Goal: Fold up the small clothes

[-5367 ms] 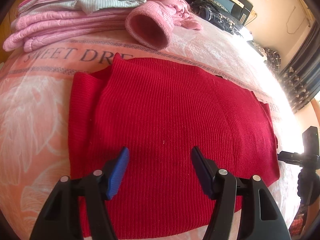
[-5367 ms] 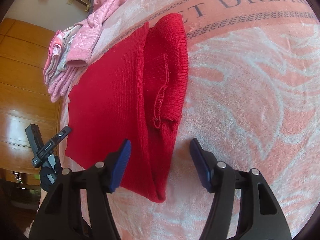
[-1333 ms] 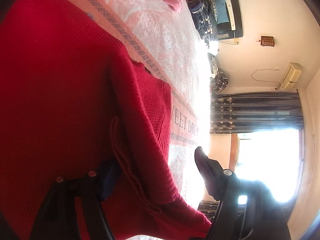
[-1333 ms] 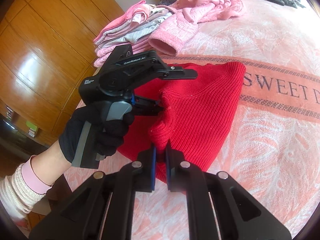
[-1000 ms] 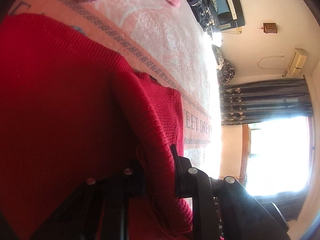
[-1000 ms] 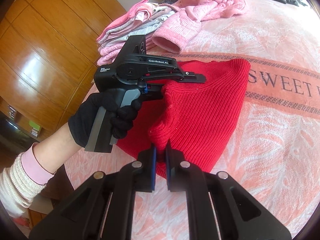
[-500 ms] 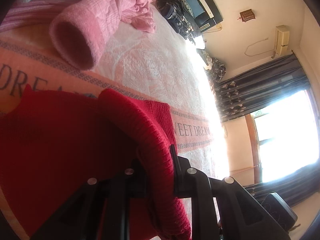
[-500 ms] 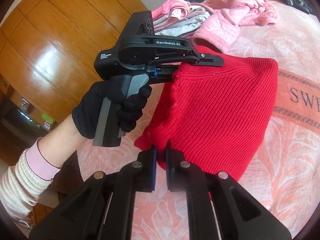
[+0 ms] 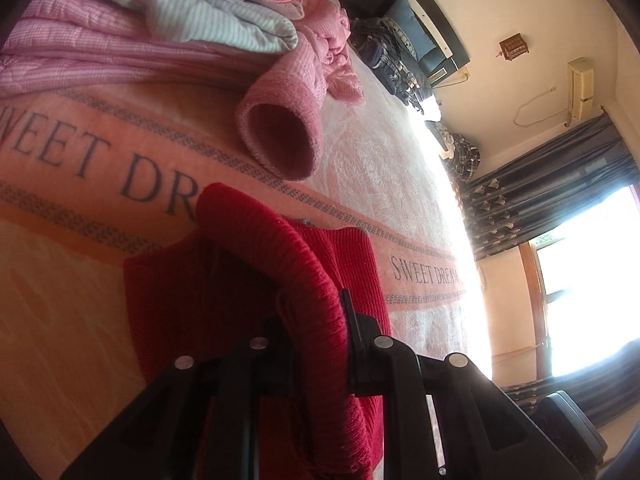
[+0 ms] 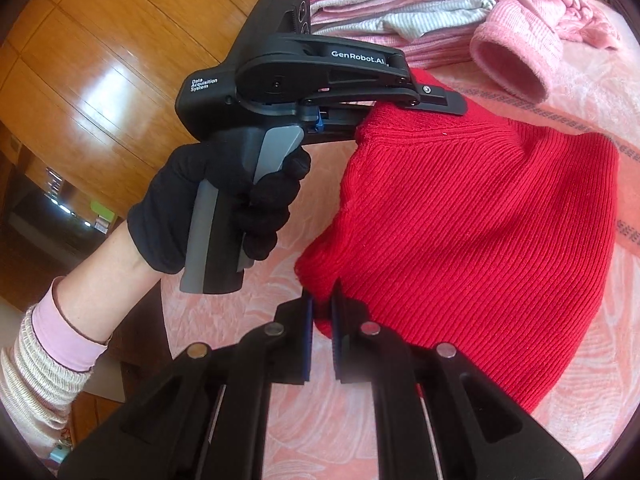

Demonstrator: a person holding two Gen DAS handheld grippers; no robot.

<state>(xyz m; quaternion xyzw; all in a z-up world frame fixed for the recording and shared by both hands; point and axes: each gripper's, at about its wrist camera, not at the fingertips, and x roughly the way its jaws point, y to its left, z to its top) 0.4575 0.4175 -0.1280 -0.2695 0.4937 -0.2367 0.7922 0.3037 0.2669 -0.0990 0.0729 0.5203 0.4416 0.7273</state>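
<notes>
Sweater [image 10: 480,216] edge is now rising off the bed [image 10: 600,360]; you're carrying the fold over, left hand-held gripper [image 9: 316,332] and right hand-held gripper [image 10: 320,320] both pinching it.

A home bedroom: a bed under a pink blanket [image 9: 380,160], folded clothes [image 9: 132,40] stacked on it, dark curtains [image 9: 552,200] beyond, a wooden wardrobe [image 10: 80,60] beside it.

The red ribbed knit garment [image 10: 472,216] hangs lifted off the bed [image 10: 592,120], one edge pinched in my right fingers [image 10: 306,320] and another in my left fingers [image 10: 436,102]. Its far edge rests on the blanket, fabric doubled over.
</notes>
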